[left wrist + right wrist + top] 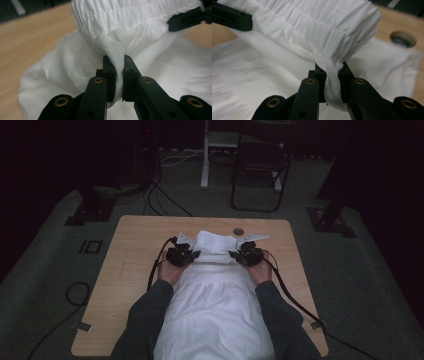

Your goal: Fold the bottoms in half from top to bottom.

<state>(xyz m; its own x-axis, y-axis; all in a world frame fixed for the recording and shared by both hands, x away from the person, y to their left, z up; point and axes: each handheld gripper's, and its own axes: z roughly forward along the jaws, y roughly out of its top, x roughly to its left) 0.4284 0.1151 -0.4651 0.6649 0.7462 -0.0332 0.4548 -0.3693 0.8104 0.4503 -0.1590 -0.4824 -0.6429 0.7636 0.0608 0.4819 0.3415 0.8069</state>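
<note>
We see a plain white garment [215,290] with a gathered, ribbed band, lying on a light wood-grain table [130,255]. Both grippers, left gripper [119,75] and right gripper [331,77], are black with brass-coloured rivets.

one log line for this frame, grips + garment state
left gripper: shut on white garment | right gripper: shut on white garment | gathered band pinched at both ends | rest on table

The high view looks forward and down on the table [130,255]; both gripper views sit close, sharing the white garment [140,17] at frame centre.
</note>
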